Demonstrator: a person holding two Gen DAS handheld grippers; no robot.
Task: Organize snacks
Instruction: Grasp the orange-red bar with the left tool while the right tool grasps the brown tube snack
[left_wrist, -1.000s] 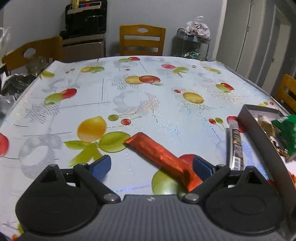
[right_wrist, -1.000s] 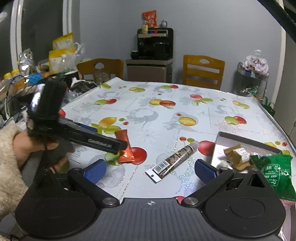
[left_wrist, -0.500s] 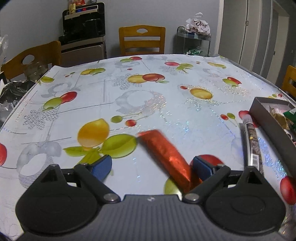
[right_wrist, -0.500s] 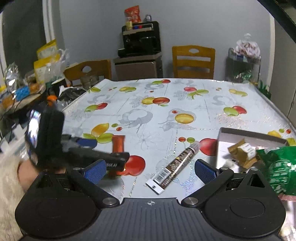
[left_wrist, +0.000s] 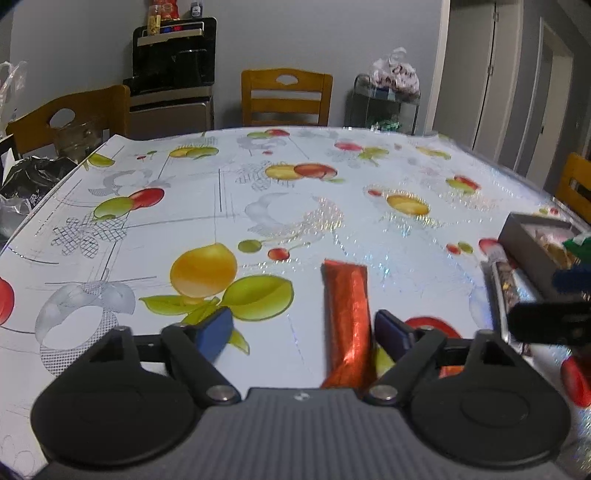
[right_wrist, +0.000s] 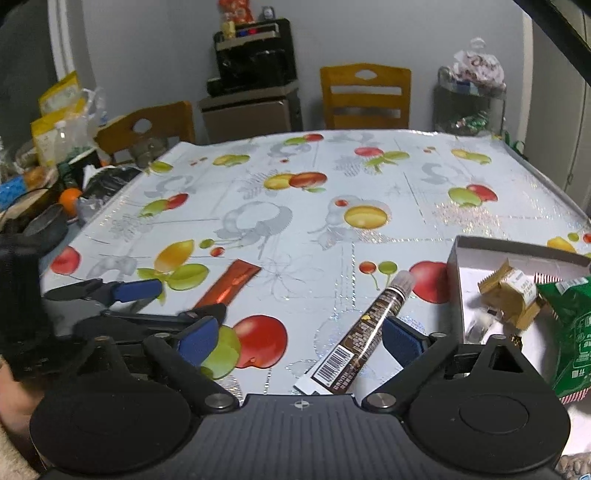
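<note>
A red foil snack bar (left_wrist: 347, 317) lies on the fruit-print tablecloth, pointing away from me. It sits between the jaws of my left gripper (left_wrist: 303, 330), close against the right pad (left_wrist: 391, 332). The jaws are closing, and the left pad is still well clear of the bar. A brown tube-shaped snack (right_wrist: 369, 325) lies slanted between the jaws of my right gripper (right_wrist: 299, 339), beside the right pad (right_wrist: 402, 341). These jaws are closing too and do not grip it. The right wrist view also shows the left gripper (right_wrist: 173, 301) over the red bar (right_wrist: 232, 280).
A grey box (right_wrist: 458, 258) stands at the right and holds a gold-wrapped snack (right_wrist: 513, 295) and a green bag (right_wrist: 576, 332). Wooden chairs (left_wrist: 286, 98) stand around the table. Bags and clutter lie off the table's left edge (right_wrist: 55, 206).
Both pairs of jaws have narrowed. The red bar has turned from slanted to pointing straight away between the left jaws. The right gripper has moved over the brown tube, which now lies between its jaws.
</note>
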